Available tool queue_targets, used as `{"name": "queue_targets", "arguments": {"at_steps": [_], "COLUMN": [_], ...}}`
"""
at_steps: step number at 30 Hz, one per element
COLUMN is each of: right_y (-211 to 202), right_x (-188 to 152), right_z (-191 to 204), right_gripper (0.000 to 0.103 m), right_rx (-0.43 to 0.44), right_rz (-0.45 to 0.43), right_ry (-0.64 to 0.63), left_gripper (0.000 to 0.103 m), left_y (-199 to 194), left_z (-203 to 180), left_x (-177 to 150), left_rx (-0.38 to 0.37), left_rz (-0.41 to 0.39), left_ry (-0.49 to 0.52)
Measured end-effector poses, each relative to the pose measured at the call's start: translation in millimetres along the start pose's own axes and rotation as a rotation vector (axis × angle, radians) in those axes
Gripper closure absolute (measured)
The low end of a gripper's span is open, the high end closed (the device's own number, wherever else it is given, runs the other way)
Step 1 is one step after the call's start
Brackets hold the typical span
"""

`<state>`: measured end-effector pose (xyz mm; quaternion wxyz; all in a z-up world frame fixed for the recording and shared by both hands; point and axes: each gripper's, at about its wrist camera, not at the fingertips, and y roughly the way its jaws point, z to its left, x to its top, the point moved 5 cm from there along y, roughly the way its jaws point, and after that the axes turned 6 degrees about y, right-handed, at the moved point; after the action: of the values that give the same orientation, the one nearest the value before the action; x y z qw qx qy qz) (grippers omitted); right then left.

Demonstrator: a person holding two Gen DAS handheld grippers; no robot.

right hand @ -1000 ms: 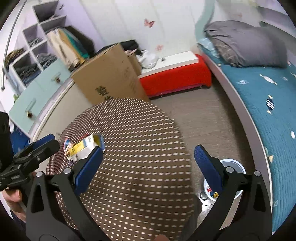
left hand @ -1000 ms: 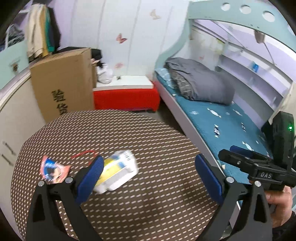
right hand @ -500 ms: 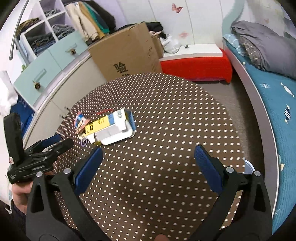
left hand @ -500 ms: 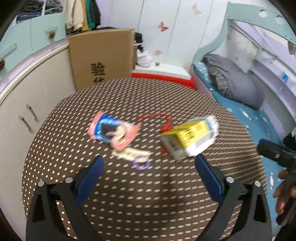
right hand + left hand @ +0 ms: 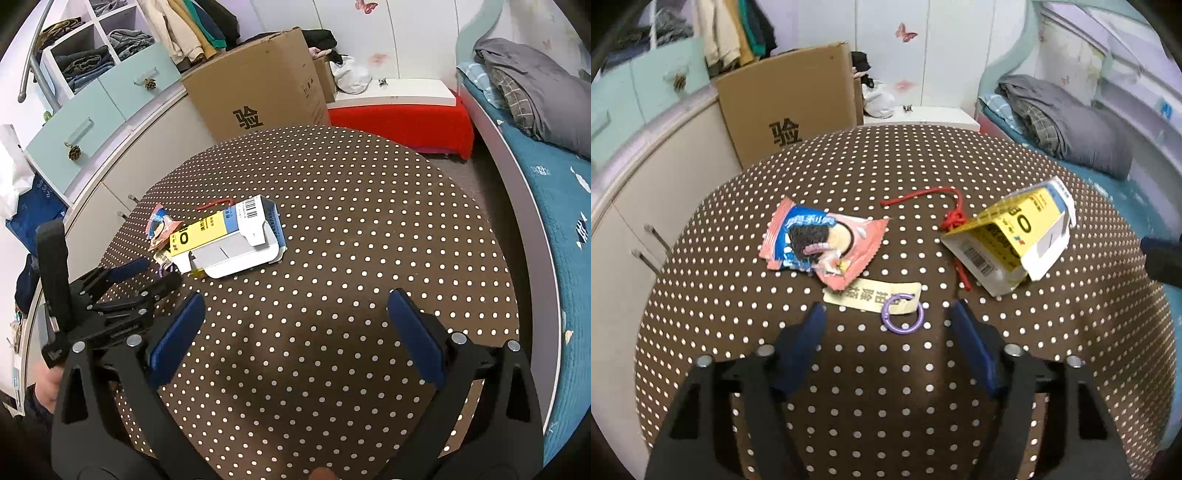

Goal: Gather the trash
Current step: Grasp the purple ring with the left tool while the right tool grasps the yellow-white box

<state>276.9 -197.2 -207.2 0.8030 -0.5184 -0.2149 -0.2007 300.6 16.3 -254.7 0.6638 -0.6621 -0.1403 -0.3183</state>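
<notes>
Trash, near to far on the brown polka-dot counter [image 5: 1071, 369]. Nearest, the left claw [image 5: 886, 314] hangs over the counter's near-middle with its blue pads [image 5: 809, 332] partly apart; its jaws have just been closing, and nothing lies between them, the purple ring just beyond the tips. The purple ring [image 5: 902, 313] overlaps one end of a cream paper tag [image 5: 866, 295]; both look light and flat, so a pinch across the ring's rim should serve better than a try at the tag, which lies flush with the cloth. Next, towards the counter's left edge, lies a pink snack wrapper [image 5: 822, 242], crumpled, thin, probably slippery and easily crushed; its raised torn corner offers the likeliest hold. Right of it a red string [image 5: 936, 199] trails limp, one end running under the yellow and white carton [image 5: 1012, 240], which lies opened on its side nearer the right edge. The carton appears empty, light and fairly stiff; its open flap or a narrow side wall would fit between the pads. In the right wrist view the right claw [image 5: 295, 332] stands wide apart and empty over bare cloth, well short of the carton [image 5: 229, 236]. Beyond the counter's far edge stands a cardboard box [image 5: 790, 103].
</notes>
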Motion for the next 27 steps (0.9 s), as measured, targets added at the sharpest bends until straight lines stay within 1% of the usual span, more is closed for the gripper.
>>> {"name": "queue_targets", "arguments": {"at_steps": [1,2,3,4,6,9,14,17,21,23,24,27], "right_y": [2,3,6,8,14,24,40,53,74,79,79,75], "right_x": [0,1,1,3,5,8,14,16,19,20,20,20], "right_z": [1,2,5,9,18,36,67,81,88,87,86,83], "right_gripper": [0.006,0.006,0.006,0.006,0.006,0.006,0.006,0.006,0.006,0.007,0.015,0.015], "right_rx": [0.000,0.000,0.000,0.003,0.012,0.031,0.051,0.028,-0.046,-0.030,-0.016,0.016], "right_rz": [0.002,0.005,0.007,0.009,0.011,0.017,0.034,0.040,0.047,0.047,0.047,0.041], "right_ry": [-0.001,-0.003,-0.006,-0.014,-0.033,-0.069,-0.160,-0.218,-0.258,-0.250,-0.239,-0.227], "left_gripper": [0.057,0.062,0.074,0.081,0.081,0.081,0.081,0.081,0.081,0.081,0.081,0.081], "left_y": [-2,-3,-4,-4,-5,-8,-14,-22,-31,-36,-37,-43], "left_z": [-2,-3,-4,-3,-1,9,25,31,37,37,37,34], "left_x": [1,1,2,2,2,-2,-14,-21,-25,-25,-24,-22], "left_rx": [-0.004,-0.010,-0.015,-0.018,-0.036,-0.065,-0.070,-0.061,-0.061,-0.060,-0.060,-0.068], "left_rz": [-0.008,-0.013,-0.016,-0.018,-0.020,-0.024,-0.031,-0.037,-0.050,-0.059,-0.062,-0.072], "left_ry": [0.012,0.023,0.027,0.031,0.022,-0.037,-0.104,-0.125,-0.144,-0.148,-0.149,-0.153]}}
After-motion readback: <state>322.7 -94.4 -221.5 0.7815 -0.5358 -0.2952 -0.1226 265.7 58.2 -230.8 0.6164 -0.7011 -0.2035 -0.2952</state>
